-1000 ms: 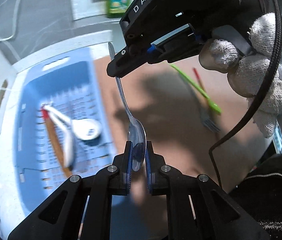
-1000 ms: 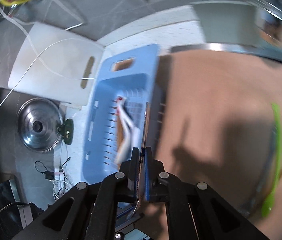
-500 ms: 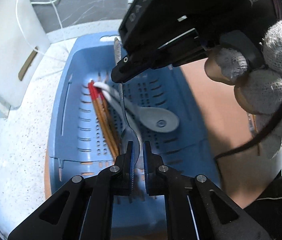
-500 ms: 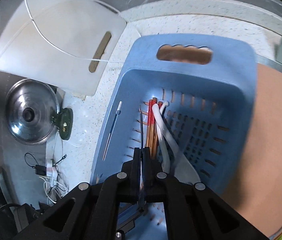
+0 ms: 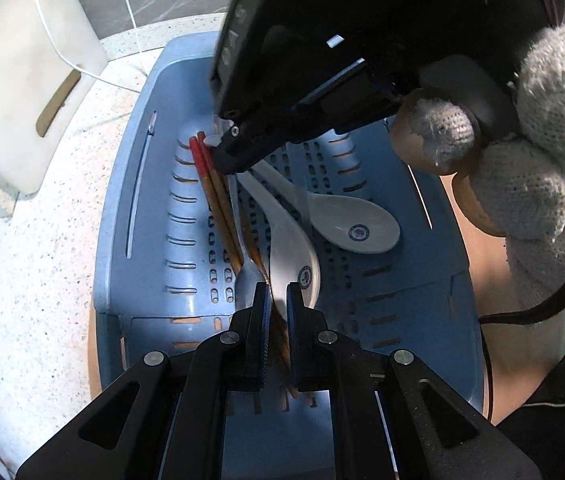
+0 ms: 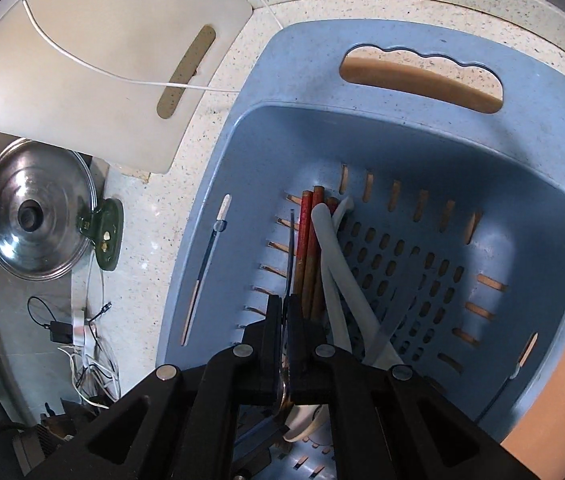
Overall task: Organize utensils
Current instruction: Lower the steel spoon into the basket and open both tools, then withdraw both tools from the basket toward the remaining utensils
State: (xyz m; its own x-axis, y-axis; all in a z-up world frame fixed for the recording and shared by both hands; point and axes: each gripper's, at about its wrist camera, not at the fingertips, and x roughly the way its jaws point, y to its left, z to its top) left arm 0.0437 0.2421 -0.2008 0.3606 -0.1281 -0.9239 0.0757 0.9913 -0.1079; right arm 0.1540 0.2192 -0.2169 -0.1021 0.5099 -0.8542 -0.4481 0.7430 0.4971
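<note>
A metal spoon is carried by both grippers, low inside the blue slotted basket. My left gripper is shut on its bowl. The spoon's thin handle runs forward from my right gripper, which is shut on it. In the left wrist view that right gripper and a gloved hand fill the upper right. On the basket floor lie red-topped wooden chopsticks and two white ceramic spoons.
A white cutting board with a white cable across it lies left of the basket on the speckled counter. A steel pot lid sits further left. A brown board shows at the basket's right.
Both grippers carried the metal spoon from above the brown board leftwards over the basket, then lowered it among the chopsticks and white spoons.
</note>
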